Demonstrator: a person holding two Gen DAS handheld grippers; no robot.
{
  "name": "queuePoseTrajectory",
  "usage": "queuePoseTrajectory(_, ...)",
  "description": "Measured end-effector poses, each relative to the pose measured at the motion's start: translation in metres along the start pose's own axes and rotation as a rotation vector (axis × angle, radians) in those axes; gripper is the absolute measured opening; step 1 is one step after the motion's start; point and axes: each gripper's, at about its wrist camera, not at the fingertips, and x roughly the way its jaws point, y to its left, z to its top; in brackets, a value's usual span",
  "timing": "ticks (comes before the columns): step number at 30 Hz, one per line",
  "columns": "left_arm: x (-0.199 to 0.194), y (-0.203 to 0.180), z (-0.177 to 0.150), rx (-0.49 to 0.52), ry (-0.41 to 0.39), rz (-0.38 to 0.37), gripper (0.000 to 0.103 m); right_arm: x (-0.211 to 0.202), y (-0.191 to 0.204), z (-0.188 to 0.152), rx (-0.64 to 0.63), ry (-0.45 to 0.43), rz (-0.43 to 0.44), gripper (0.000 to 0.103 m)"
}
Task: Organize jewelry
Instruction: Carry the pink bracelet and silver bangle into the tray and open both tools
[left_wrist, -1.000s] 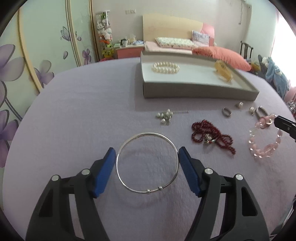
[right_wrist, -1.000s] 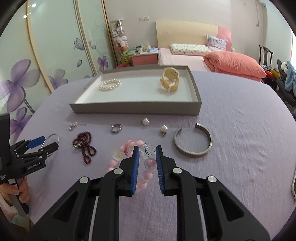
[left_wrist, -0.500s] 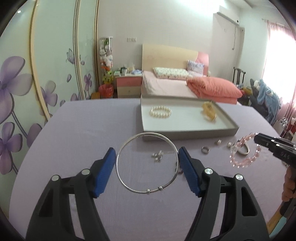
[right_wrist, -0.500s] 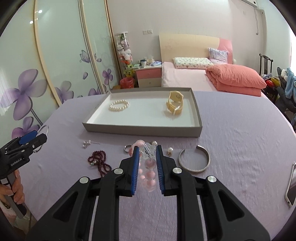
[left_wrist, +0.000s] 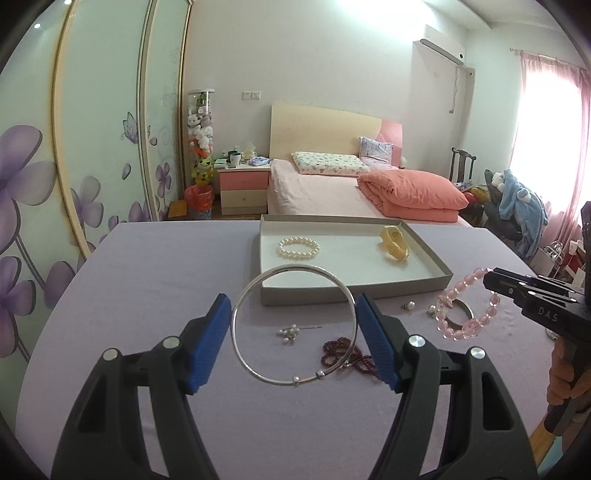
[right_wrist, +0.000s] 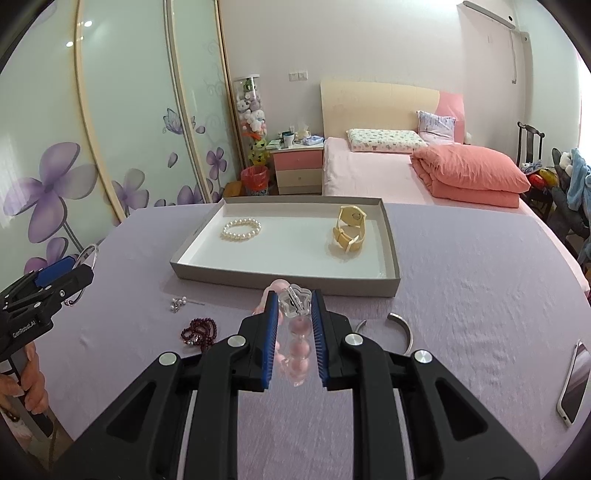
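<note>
My left gripper (left_wrist: 293, 325) holds a thin silver bangle (left_wrist: 295, 379) across its width between the blue pads, lifted clear of the purple table. At the right of that view, my right gripper (left_wrist: 495, 280) is shut on a pink bead bracelet (left_wrist: 452, 334) that dangles from it in the air. In the right wrist view the bracelet (right_wrist: 298, 326) sits between the narrow pads of my right gripper (right_wrist: 294, 317). A grey tray (right_wrist: 280, 280) ahead holds a pearl bracelet (right_wrist: 241, 229) and a yellow watch (right_wrist: 351, 229).
On the cloth in front of the tray (left_wrist: 354, 293) lie a dark red bead strand (right_wrist: 199, 332), a small pearl pin (right_wrist: 177, 304), a silver cuff (right_wrist: 402, 328) and little earrings (left_wrist: 410, 305). A phone (right_wrist: 574, 384) rests near the right edge. A bed stands behind.
Both grippers have risen off the table with their jewellery, the bangle and the pink bracelet lifted with them. Both views now tilt up toward the room.
</note>
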Motion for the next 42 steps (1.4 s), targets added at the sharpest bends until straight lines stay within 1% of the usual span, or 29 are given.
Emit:
queuePoseTrajectory(3,0.003,-0.002,0.006,-0.004,-0.011,-0.009,0.068,0.001,-0.004,0.009,0.001,-0.014,-0.011,0.019)
queuePoseTrajectory(7,0.012,-0.004,0.02,-0.012,-0.03,-0.02,0.068,0.007,-0.01,0.032,0.006,-0.041,-0.031,0.019)
queuePoseTrajectory(9,0.018,-0.005,0.028,-0.017,-0.042,-0.026,0.068,0.014,-0.011,0.045,0.003,-0.051,-0.045,0.019)
queuePoseTrajectory(13,0.037,-0.007,0.047,-0.025,-0.055,-0.015,0.068,0.045,-0.012,0.069,0.016,-0.04,-0.05,0.019)
queuePoseTrajectory(15,0.051,-0.005,0.057,-0.032,-0.056,-0.009,0.068,0.064,-0.011,0.076,0.022,-0.021,-0.033,0.019)
queuePoseTrajectory(20,0.082,0.0,0.074,-0.05,-0.046,0.002,0.068,0.121,-0.007,0.087,0.048,0.062,0.019,0.019)
queuePoseTrajectory(24,0.104,-0.001,0.079,-0.052,-0.024,0.004,0.068,0.163,-0.013,0.086,0.055,0.134,-0.005,0.019)
queuePoseTrajectory(27,0.117,-0.001,0.08,-0.05,-0.01,0.001,0.068,0.177,-0.018,0.083,0.05,0.154,-0.038,0.019)
queuePoseTrajectory(31,0.132,-0.002,0.08,-0.044,0.001,-0.004,0.068,0.182,-0.027,0.084,0.059,0.156,-0.059,0.02)
queuePoseTrajectory(32,0.136,-0.003,0.08,-0.045,0.005,-0.006,0.068,0.181,-0.028,0.083,0.055,0.155,-0.064,0.022)
queuePoseTrajectory(33,0.139,-0.003,0.081,-0.046,0.008,-0.008,0.068,0.178,-0.029,0.083,0.051,0.145,-0.073,0.027)
queuePoseTrajectory(34,0.143,-0.003,0.082,-0.047,0.012,-0.011,0.068,0.175,-0.029,0.083,0.047,0.138,-0.082,0.048)
queuePoseTrajectory(35,0.145,-0.003,0.082,-0.048,0.014,-0.012,0.068,0.171,-0.03,0.083,0.042,0.122,-0.086,0.064)
queuePoseTrajectory(38,0.155,-0.006,0.081,-0.046,0.028,-0.018,0.068,0.156,-0.032,0.08,0.022,0.085,-0.092,0.064)
queuePoseTrajectory(42,0.17,-0.01,0.078,-0.041,0.053,-0.023,0.068,0.145,-0.039,0.075,0.011,0.068,-0.091,0.064)
